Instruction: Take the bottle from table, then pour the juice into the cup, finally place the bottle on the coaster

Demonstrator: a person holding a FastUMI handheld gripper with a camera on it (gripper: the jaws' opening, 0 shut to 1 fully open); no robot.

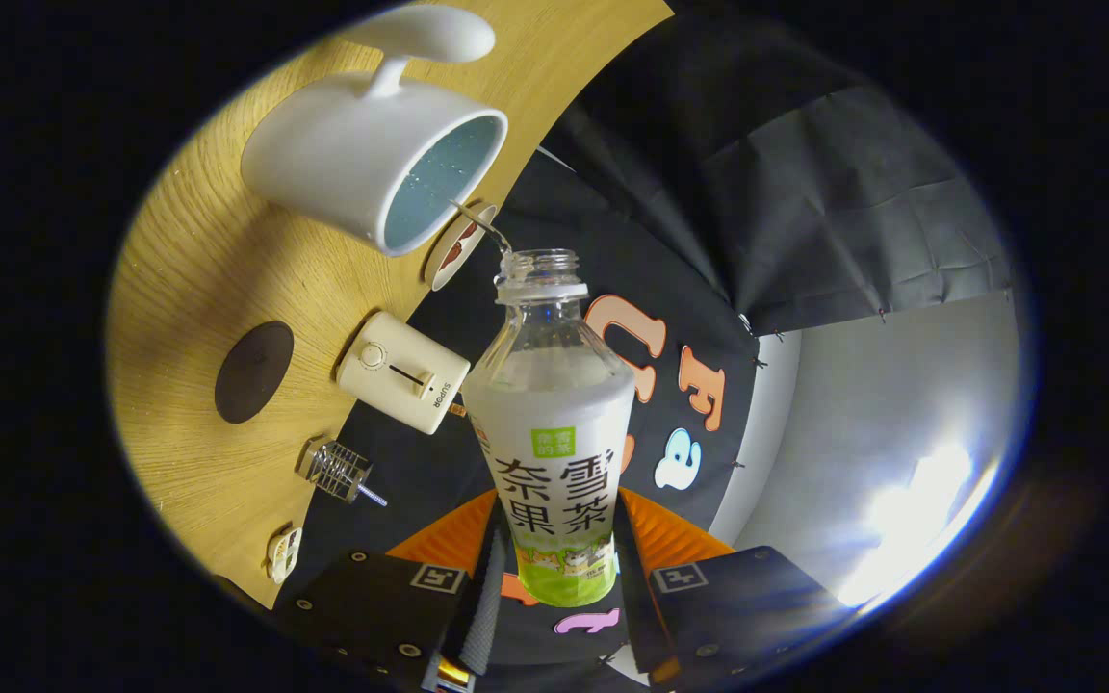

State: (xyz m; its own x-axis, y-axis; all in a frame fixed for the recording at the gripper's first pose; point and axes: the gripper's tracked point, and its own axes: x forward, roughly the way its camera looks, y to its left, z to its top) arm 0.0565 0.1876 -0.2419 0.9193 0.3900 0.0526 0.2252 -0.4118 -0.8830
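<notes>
The bottle (552,423) is clenched between both fingers of the tongs (554,587) and tipped, its mouth at the cup (376,159) toward eleven o'clock; pouring is underway. Placement on the dark coaster (253,372), at nine o'clock on the table (198,279), remains.

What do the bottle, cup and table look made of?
Bottle, clamped between the tool's fingers: clear plastic, see-through at the neck, with a printed label sleeve. Cup: likely glazed ceramic, smooth glossy white, speckled blue inside. Table: wood or wood-look laminate, visible grain, matte.
</notes>
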